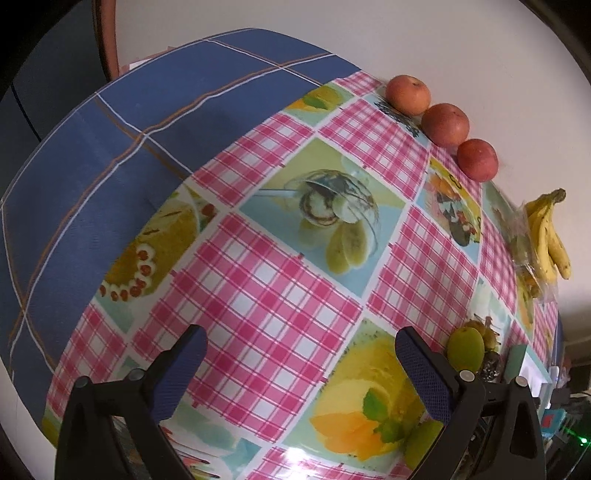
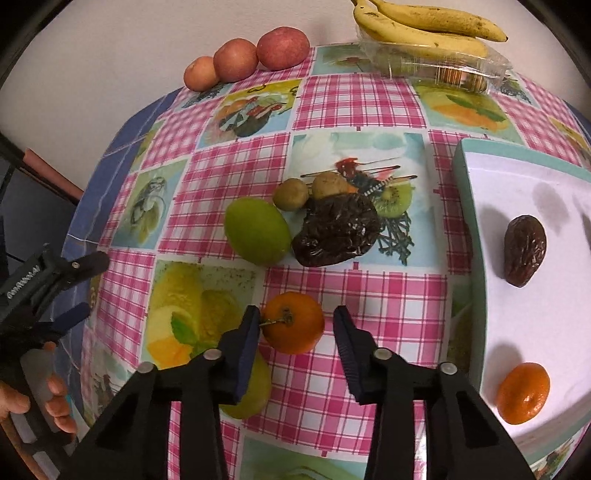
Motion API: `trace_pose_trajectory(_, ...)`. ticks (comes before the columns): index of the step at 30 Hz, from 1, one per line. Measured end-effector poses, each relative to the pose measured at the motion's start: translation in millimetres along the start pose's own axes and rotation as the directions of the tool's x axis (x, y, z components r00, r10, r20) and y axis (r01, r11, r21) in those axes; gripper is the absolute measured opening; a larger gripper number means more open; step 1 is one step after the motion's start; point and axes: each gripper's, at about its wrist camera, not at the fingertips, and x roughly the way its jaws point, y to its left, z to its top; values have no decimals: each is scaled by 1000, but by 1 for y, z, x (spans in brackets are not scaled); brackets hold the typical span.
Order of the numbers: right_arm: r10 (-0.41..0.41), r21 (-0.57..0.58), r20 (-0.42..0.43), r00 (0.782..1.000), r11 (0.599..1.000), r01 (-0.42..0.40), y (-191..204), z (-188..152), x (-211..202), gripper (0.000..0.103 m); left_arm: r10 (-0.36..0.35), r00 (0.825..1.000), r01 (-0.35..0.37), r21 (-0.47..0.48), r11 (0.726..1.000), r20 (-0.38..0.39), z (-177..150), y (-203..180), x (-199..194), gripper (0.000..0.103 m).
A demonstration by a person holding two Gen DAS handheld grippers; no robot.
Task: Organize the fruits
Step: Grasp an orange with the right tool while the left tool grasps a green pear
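Note:
A small orange (image 2: 293, 323) with a stem lies on the checked tablecloth between the fingers of my right gripper (image 2: 296, 314). The left finger (image 2: 247, 332) is against its stem side, while a narrow gap shows before the right finger (image 2: 345, 339), so the gripper is open. On the white tray (image 2: 480, 206) at the right lie a date (image 2: 524, 254) and another orange (image 2: 522, 393). My left gripper (image 1: 301, 339) hangs open over bare tablecloth with nothing between its fingers. It also shows in the right wrist view as the left gripper (image 2: 88, 286), held by a hand.
A green fruit (image 2: 256, 230), two kiwis (image 2: 291, 194), and a clump of dates (image 2: 338, 229) lie mid-table. Another green fruit (image 2: 247, 391) sits partly under my right gripper's left finger. Three apples (image 2: 282, 48) and bananas (image 2: 424, 24) on a clear plastic box (image 2: 443, 66) line the wall.

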Motion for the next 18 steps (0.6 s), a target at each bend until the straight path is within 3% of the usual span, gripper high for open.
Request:
trace_pose_trajectory(12, -1, -1, 25, 1000, 1000, 1, -10, 0, -19, 37, -54, 998, 55, 14, 998, -36, -19, -27, -2, 101)
trace_pose_trajectory(18, -37, 30, 39, 999, 999, 36, -27, -5, -36, 37, -98, 993, 103, 81, 991, -70, -36, -53, -6, 88)
